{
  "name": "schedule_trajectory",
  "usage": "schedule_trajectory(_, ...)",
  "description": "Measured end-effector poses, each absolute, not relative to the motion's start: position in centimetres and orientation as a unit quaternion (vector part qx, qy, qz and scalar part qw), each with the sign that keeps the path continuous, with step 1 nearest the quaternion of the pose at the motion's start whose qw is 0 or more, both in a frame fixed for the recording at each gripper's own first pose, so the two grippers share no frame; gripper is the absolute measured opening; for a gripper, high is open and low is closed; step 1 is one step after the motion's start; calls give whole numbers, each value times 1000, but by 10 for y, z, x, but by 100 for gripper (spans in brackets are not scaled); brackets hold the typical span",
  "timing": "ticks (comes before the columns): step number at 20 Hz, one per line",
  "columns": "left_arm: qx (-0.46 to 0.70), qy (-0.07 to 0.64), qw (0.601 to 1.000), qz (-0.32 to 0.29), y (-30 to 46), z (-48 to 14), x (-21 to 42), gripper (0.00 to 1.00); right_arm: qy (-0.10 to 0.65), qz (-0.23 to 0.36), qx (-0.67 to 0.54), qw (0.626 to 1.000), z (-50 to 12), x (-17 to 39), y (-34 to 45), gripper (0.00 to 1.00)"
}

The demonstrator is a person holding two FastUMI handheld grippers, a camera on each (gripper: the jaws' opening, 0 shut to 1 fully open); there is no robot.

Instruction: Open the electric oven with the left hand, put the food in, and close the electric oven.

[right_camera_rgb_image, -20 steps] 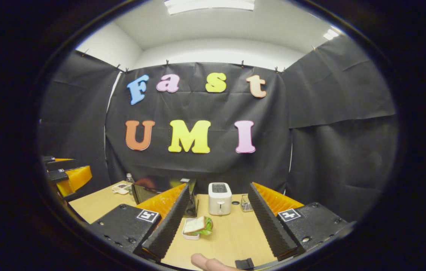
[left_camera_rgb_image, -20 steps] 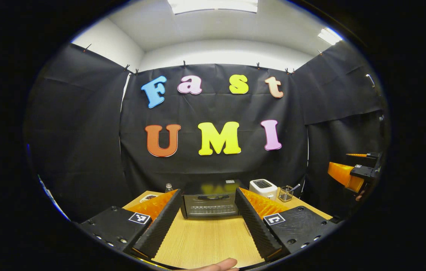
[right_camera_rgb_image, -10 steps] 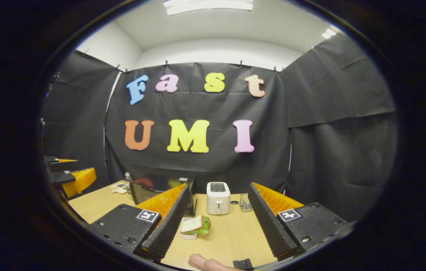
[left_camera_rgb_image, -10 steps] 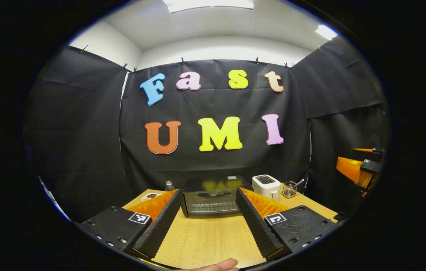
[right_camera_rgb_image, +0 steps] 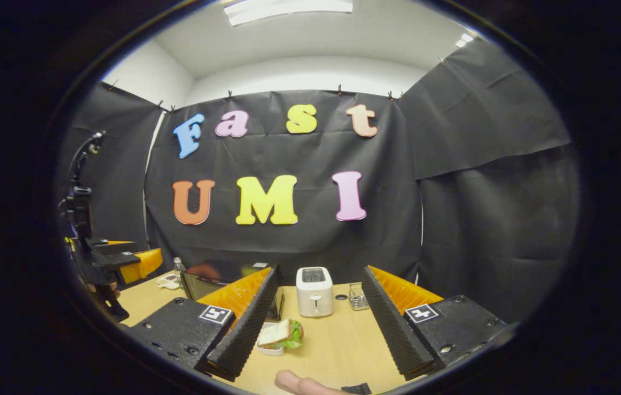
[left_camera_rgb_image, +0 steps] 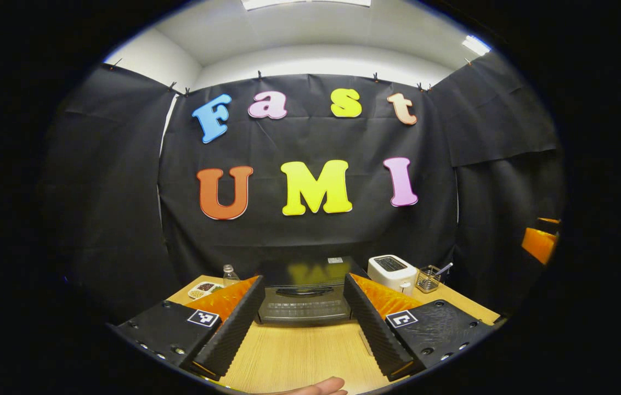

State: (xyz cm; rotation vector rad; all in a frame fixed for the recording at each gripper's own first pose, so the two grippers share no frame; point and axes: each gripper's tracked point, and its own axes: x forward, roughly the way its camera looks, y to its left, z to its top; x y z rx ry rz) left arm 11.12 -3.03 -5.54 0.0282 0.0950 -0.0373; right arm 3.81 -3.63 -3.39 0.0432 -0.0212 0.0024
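1. Fingers of the left gripper (left_camera_rgb_image: 302,312) spread wide, holding nothing, aimed straight at the electric oven (left_camera_rgb_image: 304,296) at the far middle of the worktop (left_camera_rgb_image: 299,356).
2. Oven door shut, its handle (left_camera_rgb_image: 303,292) untouched between the two fingers but farther off; opening not yet begun, by the look of it.
3. Far left of the oven: a small bottle (left_camera_rgb_image: 227,274) and a snack dish (left_camera_rgb_image: 204,288), no part of the job.
4. Right of the oven: a white toaster (left_camera_rgb_image: 392,271) and a wire basket (left_camera_rgb_image: 430,278), likewise idle.
5. Fingers of the right gripper (right_camera_rgb_image: 316,323) also spread wide and empty, hovering over the near worktop.
6. Food, a sandwich (right_camera_rgb_image: 283,333) on a small white tray (right_camera_rgb_image: 267,348), lying on the worktop just beside the left finger, near side of the toaster, well apart from the oven; not gripped.
7. Judged overall: nothing done so far. Left to do: reach and pull the door down, pick up the sandwich, slide it in, shut the door.
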Motion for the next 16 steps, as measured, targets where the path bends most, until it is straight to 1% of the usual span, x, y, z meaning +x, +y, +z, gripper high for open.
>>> schedule_trajectory(1, 14, 60, 998, -22, -34, -63, 128, 95, -12, -4, 18, 1000, -35, 42, -43, 90)
schedule_trajectory(2, 14, 71, 997, -27, -38, -69, 144, 95, -13, -10, 14, 1000, -37, 45, -50, 90)
schedule_trajectory(3, 15, 81, 996, -31, -43, -77, 161, 94, -11, -16, 10, 1000, -38, 48, -57, 100)
schedule_trajectory(4, 16, 93, 995, -33, -45, -86, 178, 84, -12, -18, 9, 1000, -39, 50, -63, 100)
schedule_trajectory(5, 18, 108, 994, -30, -45, -96, 194, 84, -12, -21, 8, 1000, -40, 52, -69, 100)
schedule_trajectory(6, 21, 120, 992, -23, -44, -106, 210, 95, -12, -26, 8, 1000, -42, 54, -76, 100)
schedule_trajectory(8, 38, 139, 990, -10, -41, -127, 239, 97, -12, -34, 8, 999, -45, 58, -87, 100)
schedule_trajectory(11, 52, 179, 982, 5, -31, -161, 273, 97, -10, -40, 9, 999, -52, 63, -97, 100)
schedule_trajectory(16, 20, 225, 974, -3, -20, -194, 302, 96, 0, -36, 20, 999, -65, 69, -102, 100)
